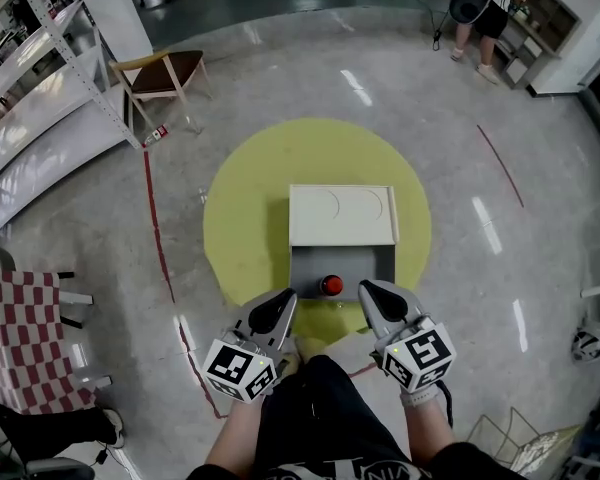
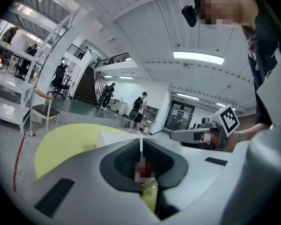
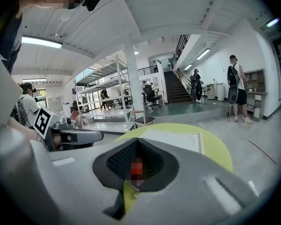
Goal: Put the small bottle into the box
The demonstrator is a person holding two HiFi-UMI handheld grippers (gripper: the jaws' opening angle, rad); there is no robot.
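The box (image 1: pixel 342 216) stands on a round yellow mat, with a white panel at the back and a grey part (image 1: pixel 310 263) toward me. A small red-topped bottle (image 1: pixel 331 285) is at the grey part's near edge; I cannot tell whether it is inside. My left gripper (image 1: pixel 284 298) and right gripper (image 1: pixel 369 292) hover on either side of it, a little nearer to me. In the left gripper view the jaws (image 2: pixel 141 146) meet with nothing held, the red bottle (image 2: pixel 144 168) showing beyond. The right gripper's jaws (image 3: pixel 137 146) are also shut and hold nothing.
The yellow mat (image 1: pixel 240 218) lies on a grey floor. A wooden chair (image 1: pixel 167 73) and metal shelving (image 1: pixel 40 78) stand at the back left. A checked cloth (image 1: pixel 20 338) is at the near left, a wire basket (image 1: pixel 515 438) near right. A person (image 1: pixel 485 13) stands far right.
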